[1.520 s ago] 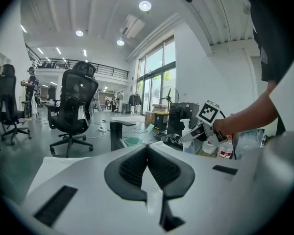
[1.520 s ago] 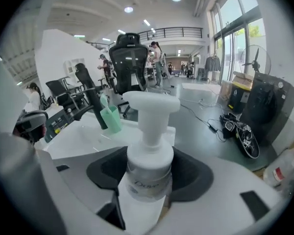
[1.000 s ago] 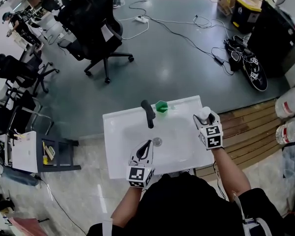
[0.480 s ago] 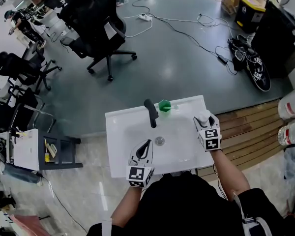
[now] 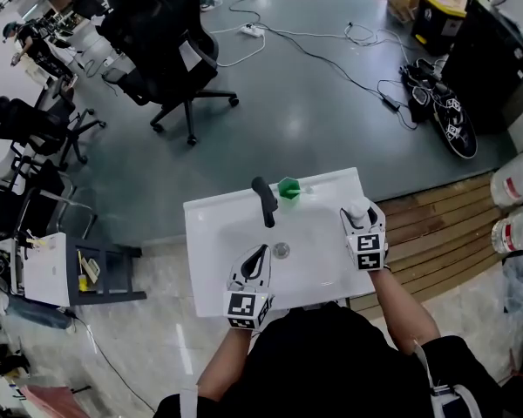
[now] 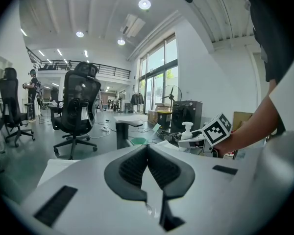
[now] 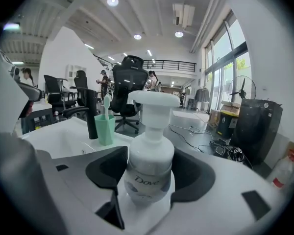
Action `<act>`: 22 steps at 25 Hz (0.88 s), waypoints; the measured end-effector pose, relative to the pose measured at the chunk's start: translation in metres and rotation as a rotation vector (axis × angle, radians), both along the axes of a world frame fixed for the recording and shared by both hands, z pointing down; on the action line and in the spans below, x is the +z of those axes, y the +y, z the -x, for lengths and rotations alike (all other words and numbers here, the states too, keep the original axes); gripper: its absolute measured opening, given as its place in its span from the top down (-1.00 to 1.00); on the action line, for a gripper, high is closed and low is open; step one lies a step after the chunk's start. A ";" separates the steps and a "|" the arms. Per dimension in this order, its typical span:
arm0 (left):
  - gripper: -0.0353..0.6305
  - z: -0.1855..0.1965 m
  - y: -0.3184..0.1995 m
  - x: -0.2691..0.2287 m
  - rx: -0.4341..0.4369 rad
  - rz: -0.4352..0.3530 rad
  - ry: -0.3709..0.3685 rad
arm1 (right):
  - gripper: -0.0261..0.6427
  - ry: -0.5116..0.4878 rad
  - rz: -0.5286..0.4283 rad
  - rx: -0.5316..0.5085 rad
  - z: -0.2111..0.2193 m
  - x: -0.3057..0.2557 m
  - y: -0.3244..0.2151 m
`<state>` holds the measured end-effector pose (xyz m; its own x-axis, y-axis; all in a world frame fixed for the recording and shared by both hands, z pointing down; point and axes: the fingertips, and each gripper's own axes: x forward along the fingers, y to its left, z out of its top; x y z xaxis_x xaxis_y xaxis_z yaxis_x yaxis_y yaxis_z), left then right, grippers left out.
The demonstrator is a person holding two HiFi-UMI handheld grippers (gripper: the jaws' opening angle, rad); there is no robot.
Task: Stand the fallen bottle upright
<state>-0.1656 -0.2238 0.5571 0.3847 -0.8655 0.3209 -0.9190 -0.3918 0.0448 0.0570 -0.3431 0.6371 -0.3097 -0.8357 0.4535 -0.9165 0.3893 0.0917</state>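
A white pump bottle (image 7: 149, 165) stands upright on the right rim of the white sink (image 5: 211, 233), also seen as bottle (image 5: 356, 207) from above. My right gripper (image 7: 150, 177) has its pads against both sides of the bottle's body, and its jaws are opening. From the left gripper view, the bottle (image 6: 187, 130) and the right gripper (image 6: 198, 140) show at the right. My left gripper (image 5: 259, 257) hovers over the sink's near edge, shut with nothing between its pads (image 6: 137, 168).
A black faucet (image 5: 263, 200) and a green cup (image 5: 288, 188) holding a toothbrush stand at the sink's far edge, to the left of the bottle. Office chairs (image 5: 170, 50) and cables lie on the floor beyond. Water jugs (image 5: 514, 207) sit at the right.
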 end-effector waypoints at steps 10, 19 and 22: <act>0.84 0.024 -0.013 -0.007 -0.046 -0.014 -0.007 | 0.02 -0.054 -0.032 0.028 -0.014 -0.021 0.017; 0.84 0.024 -0.023 -0.018 -0.047 -0.034 0.001 | 0.40 -0.120 -0.183 0.005 -0.008 -0.100 0.055; 0.84 0.014 -0.026 -0.023 -0.029 -0.044 0.008 | 0.71 -0.141 -0.310 0.019 -0.008 -0.132 0.055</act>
